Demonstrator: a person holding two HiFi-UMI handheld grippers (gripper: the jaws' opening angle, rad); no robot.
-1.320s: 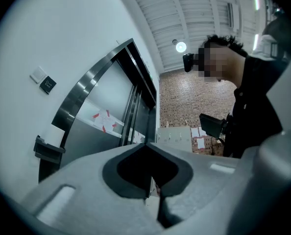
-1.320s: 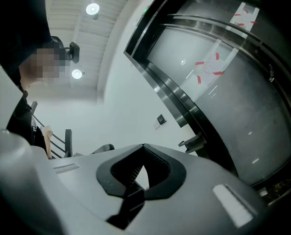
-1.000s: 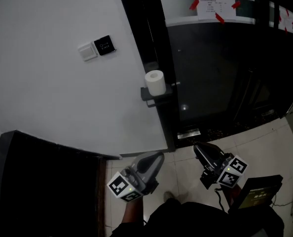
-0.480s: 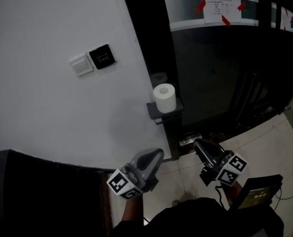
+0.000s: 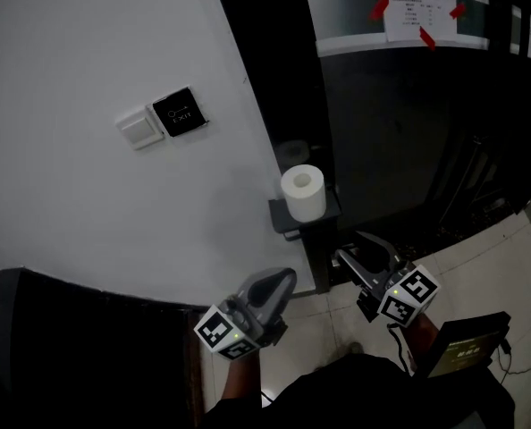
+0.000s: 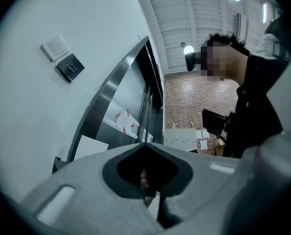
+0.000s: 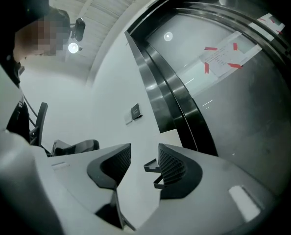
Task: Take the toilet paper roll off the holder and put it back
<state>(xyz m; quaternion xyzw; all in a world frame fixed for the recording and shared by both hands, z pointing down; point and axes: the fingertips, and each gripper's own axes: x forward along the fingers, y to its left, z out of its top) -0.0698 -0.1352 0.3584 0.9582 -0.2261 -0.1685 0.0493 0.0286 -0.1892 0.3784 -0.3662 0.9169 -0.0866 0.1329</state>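
Note:
A white toilet paper roll (image 5: 303,192) stands upright on a small dark holder shelf (image 5: 286,216) fixed at the edge of the white wall. My right gripper (image 5: 346,256) is just below and right of the shelf, apart from it. Its jaws have just been opening and nothing is between them. In the right gripper view (image 7: 144,163) the dark holder (image 7: 152,167) shows farther off through the gap. My left gripper (image 5: 282,281) hangs lower left of the shelf with its jaws shut on nothing, their tips meeting in the left gripper view (image 6: 146,145).
A white switch (image 5: 139,128) and a black panel (image 5: 178,110) sit on the wall. A dark glass door (image 5: 408,141) carries a notice (image 5: 424,9) taped in red. A dark cabinet (image 5: 78,338) stands lower left, a black box (image 5: 467,345) lower right. A person (image 6: 255,87) stands behind.
The roll and holder have come nearer and lower in the head view. My right gripper has moved up toward the holder and its jaws have parted. The left gripper looks unchanged.

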